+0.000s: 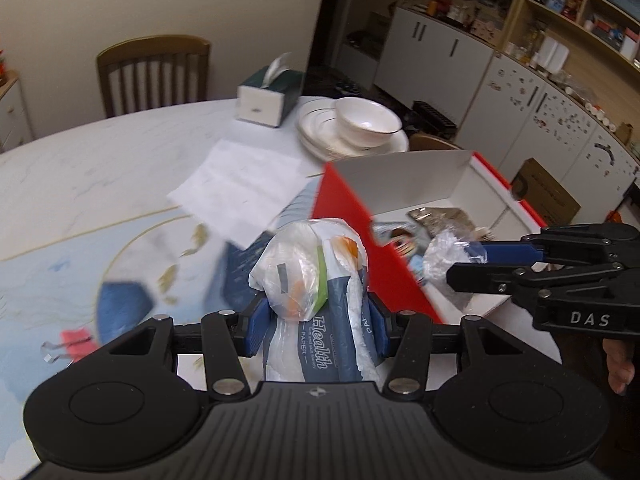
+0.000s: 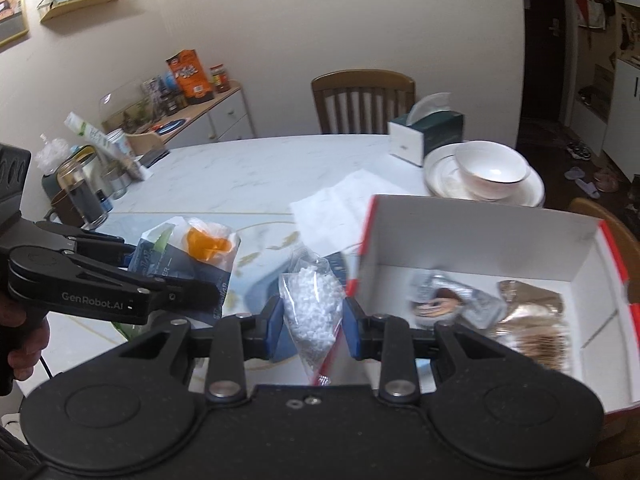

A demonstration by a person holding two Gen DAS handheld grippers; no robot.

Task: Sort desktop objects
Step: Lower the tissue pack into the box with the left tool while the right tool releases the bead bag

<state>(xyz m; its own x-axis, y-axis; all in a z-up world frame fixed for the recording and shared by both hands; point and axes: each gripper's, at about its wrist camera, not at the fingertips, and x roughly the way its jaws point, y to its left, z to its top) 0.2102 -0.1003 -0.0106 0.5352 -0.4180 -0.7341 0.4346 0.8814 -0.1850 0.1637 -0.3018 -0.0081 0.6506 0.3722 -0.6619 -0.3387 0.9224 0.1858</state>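
Two packets were in the air at once, neither yet in the red-and-white box [image 2: 472, 236], which I took as the sorting bin. Left of the box, a pink binder clip [image 1: 76, 340] lay on the surface [image 1: 100, 168], apparently not dealt with. Closer to the box, the left gripper [image 1: 316, 322] was closed on a pack of tissue paper [image 1: 320, 300], blue and white with a clear bag of something orange bunched at its top; the pack stood upright between the blue pads, just short of the box's red left wall. Beyond the box's left corner, loose sheets of white paper [image 1: 240, 184] remained spread on the surface. Right at that left wall, the right gripper [image 2: 312, 320] pinched a clear zip bag of small white beads [image 2: 312, 308], which hung level with the rim rather than inside. On the box floor, several wrapped snack packets [image 2: 532, 320] already lay, so I judged the job partly done: some items binned, two in transit, clip and papers perhaps remaining.
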